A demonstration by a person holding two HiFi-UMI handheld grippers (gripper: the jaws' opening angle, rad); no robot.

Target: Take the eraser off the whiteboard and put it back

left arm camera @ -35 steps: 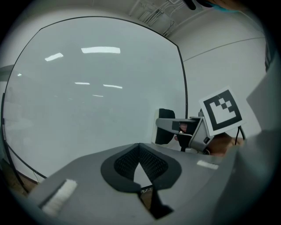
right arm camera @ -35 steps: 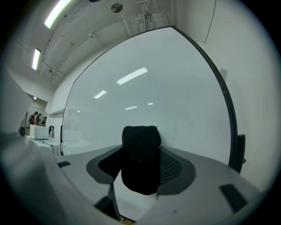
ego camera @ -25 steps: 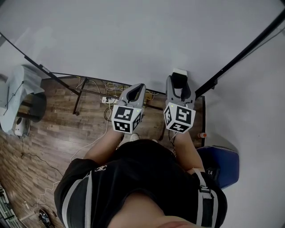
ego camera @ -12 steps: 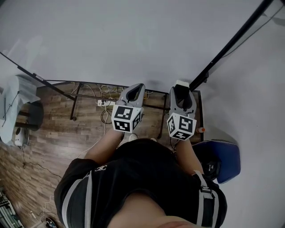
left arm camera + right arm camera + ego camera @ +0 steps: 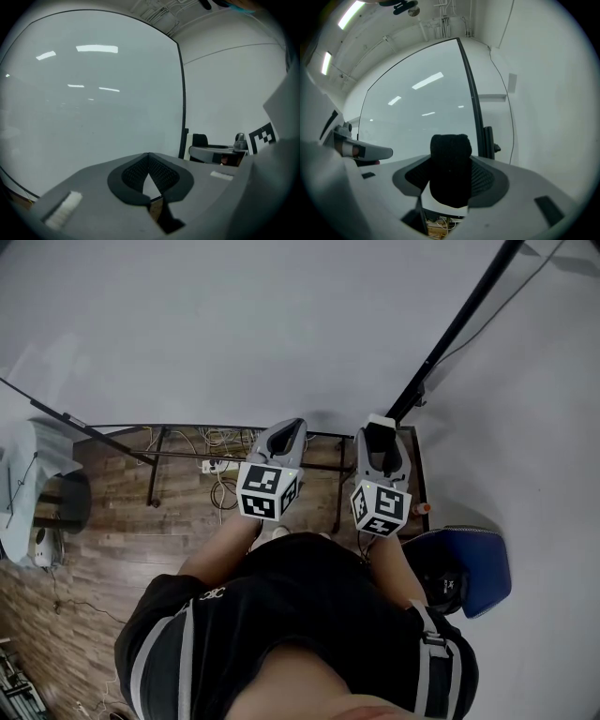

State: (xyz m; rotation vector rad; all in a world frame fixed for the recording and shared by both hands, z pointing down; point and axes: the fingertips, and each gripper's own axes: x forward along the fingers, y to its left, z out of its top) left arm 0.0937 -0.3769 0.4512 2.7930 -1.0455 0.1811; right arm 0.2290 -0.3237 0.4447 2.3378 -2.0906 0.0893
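Observation:
The whiteboard (image 5: 234,334) fills the upper head view and stands in front of both grippers. My right gripper (image 5: 380,430) is shut on the eraser (image 5: 379,420), a white block with a black felt face. In the right gripper view the black eraser (image 5: 450,168) stands upright between the pads of the right gripper (image 5: 450,185), close to the board's right edge. My left gripper (image 5: 289,427) is held beside it, a little to the left. Its pads meet at the tip with nothing between them in the left gripper view (image 5: 148,159).
The board's black frame edge (image 5: 450,343) runs diagonally at the right, with a white wall behind it. Below, on the wood floor, lie a power strip and cables (image 5: 216,465). A blue seat (image 5: 473,573) stands at the right and a cloth-covered chair (image 5: 37,474) at the left.
My right gripper has come down a little with the eraser still in it. The left gripper shifted slightly, and the board's edge now looks steeper in the head view.

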